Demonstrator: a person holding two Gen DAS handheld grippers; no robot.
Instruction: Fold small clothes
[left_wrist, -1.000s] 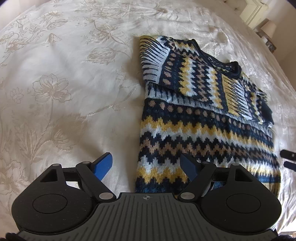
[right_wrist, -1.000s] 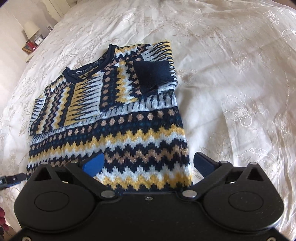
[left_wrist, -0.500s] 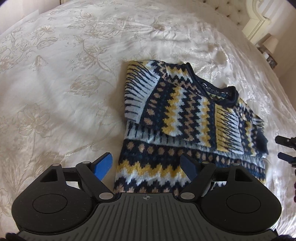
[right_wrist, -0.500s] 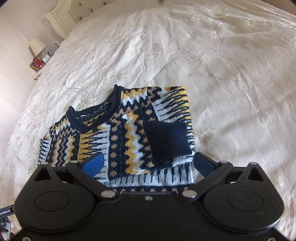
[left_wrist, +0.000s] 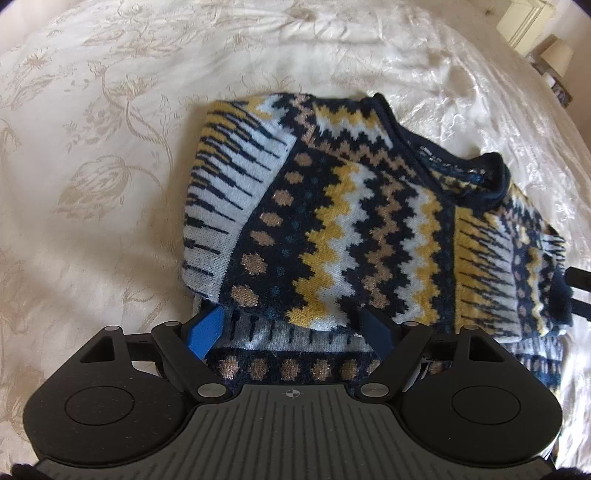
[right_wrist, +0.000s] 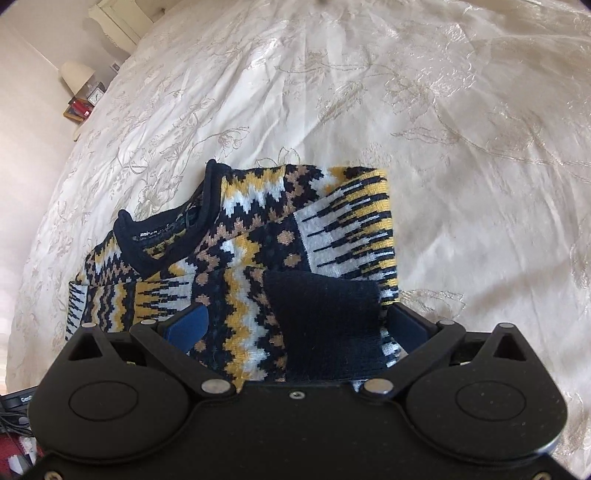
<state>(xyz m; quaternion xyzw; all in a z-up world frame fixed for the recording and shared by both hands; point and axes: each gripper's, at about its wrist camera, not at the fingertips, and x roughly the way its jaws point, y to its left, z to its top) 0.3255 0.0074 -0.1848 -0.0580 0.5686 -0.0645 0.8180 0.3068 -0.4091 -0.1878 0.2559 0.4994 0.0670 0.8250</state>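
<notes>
Cream bedspread (left_wrist: 110, 155) with a pale floral weave, filling both views and lit by sun. On it, near the middle, a knitted sweater (left_wrist: 369, 229) in navy, yellow, white and tan zigzags, lying flat with both sleeves folded in across the chest. Neckline (left_wrist: 461, 173) pointing away from the cameras, navy rib around it, a label just inside.

In the right wrist view, same sweater (right_wrist: 240, 266) close under the camera, folded sleeve ending in a plain navy cuff (right_wrist: 325, 325) lying on top of the body.

Left gripper (left_wrist: 295, 328) low over the near left part of the sweater, jaws spread wide, blue pads (left_wrist: 207, 328) either side of the folded sleeve's lower edge; contact with the knit not clear, nothing pinched. Right gripper (right_wrist: 295, 325) likewise spread wide, 2 blue fingers (right_wrist: 184, 328) flanking the cuff and the zigzag panel beside it, no squeeze visible.

At the right edge of the left wrist view, dark tips of the other gripper beside the sweater's side.

Far corner: a bedside lamp (right_wrist: 75, 75), a small clock (right_wrist: 95, 96) and red books (right_wrist: 77, 109) on a stand beside the bed.
</notes>
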